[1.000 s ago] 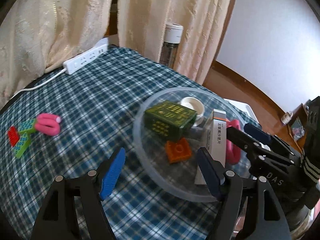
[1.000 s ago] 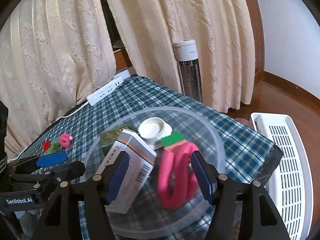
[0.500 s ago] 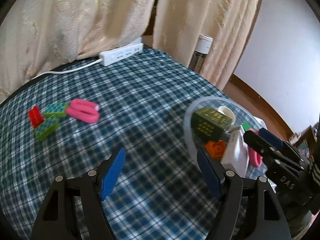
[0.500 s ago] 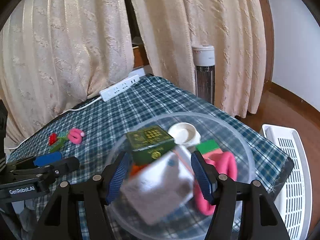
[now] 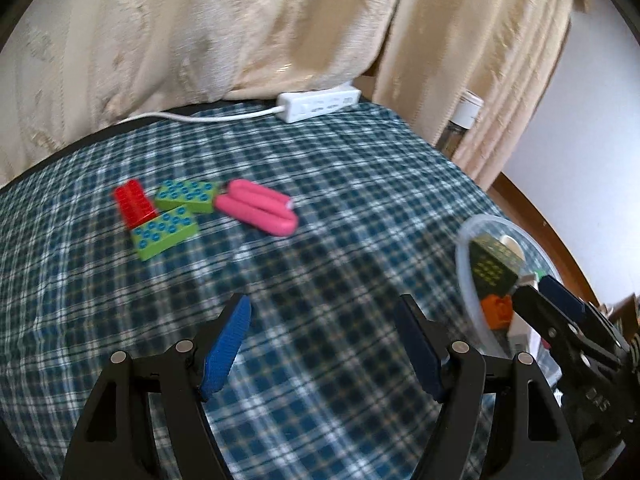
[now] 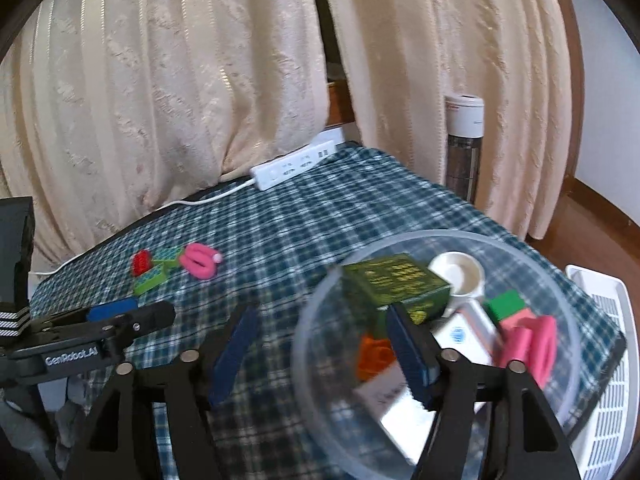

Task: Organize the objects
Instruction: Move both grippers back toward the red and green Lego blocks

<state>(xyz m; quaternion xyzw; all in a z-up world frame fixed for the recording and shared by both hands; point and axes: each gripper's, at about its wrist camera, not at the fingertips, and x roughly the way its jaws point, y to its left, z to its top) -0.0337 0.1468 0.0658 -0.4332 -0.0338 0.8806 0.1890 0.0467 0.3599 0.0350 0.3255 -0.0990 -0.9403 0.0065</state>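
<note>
On the checked cloth lie a red brick (image 5: 132,202), two green bricks (image 5: 164,232) and a pink loop (image 5: 260,210), all loose. My left gripper (image 5: 324,320) hangs short of them, its jaws opening with nothing between them. At the table's right end, a clear bowl (image 6: 312,320) holds a dark green box (image 6: 396,284), a white cup (image 6: 460,276), a white box (image 6: 400,392), an orange brick (image 6: 374,354), a green brick (image 6: 508,304) and a second pink loop (image 6: 528,344). My right gripper (image 6: 320,336) hovers over the bowl's left rim, its jaws opening and empty.
A white power strip (image 5: 320,106) with its cable lies at the table's far edge under cream curtains. A tall white-capped heater (image 6: 464,148) stands behind the table. A white slatted appliance (image 6: 608,360) sits on the floor to the right.
Both grippers have swung left, away from the bowl and towards the loose bricks. The white box that was between the right jaws now lies in the bowl. The right jaws stand wider.
</note>
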